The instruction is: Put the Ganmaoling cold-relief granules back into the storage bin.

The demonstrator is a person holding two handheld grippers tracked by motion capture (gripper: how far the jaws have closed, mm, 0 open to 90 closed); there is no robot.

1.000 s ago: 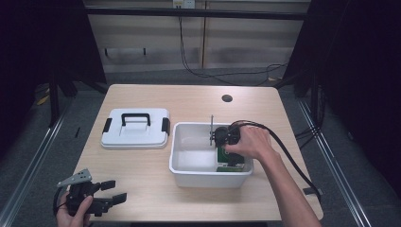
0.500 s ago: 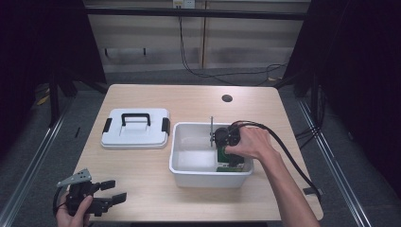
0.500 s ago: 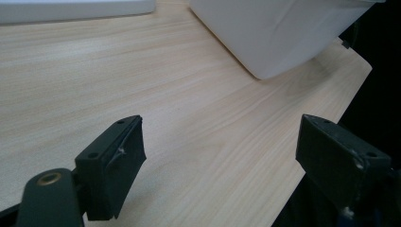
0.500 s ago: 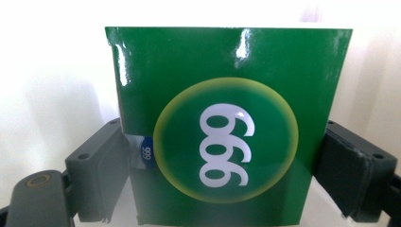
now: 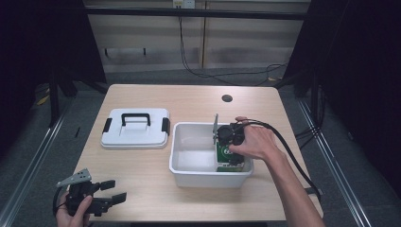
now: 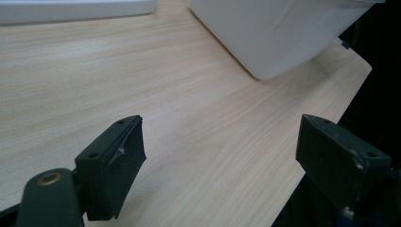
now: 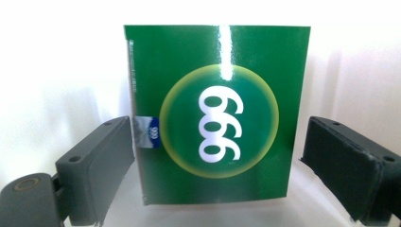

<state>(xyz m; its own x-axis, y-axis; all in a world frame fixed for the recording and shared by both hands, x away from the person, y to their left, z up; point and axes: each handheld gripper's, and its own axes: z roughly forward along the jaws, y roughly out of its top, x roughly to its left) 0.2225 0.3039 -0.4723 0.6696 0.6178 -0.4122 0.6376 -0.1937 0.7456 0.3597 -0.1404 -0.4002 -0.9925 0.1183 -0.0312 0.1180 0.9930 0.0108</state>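
A green box (image 5: 230,160) with white digits in a pale ring lies at the right end of the white bin (image 5: 208,179). My right gripper (image 5: 230,150) points down into the bin over it. In the right gripper view the green box (image 7: 217,113) fills the space between the jaws of my right gripper (image 7: 217,165), which is open; the left jaw sits at the box's edge and the right jaw stands a little clear of it. My left gripper (image 5: 116,191) rests open and empty by the table's front left corner, and it (image 6: 220,146) faces bare wood.
A white lid with a black handle (image 5: 135,135) lies flat left of the bin. A small dark hole (image 5: 227,98) marks the tabletop at the back right. The bin's outer wall (image 6: 283,33) rises ahead of the left gripper, near the table's front edge.
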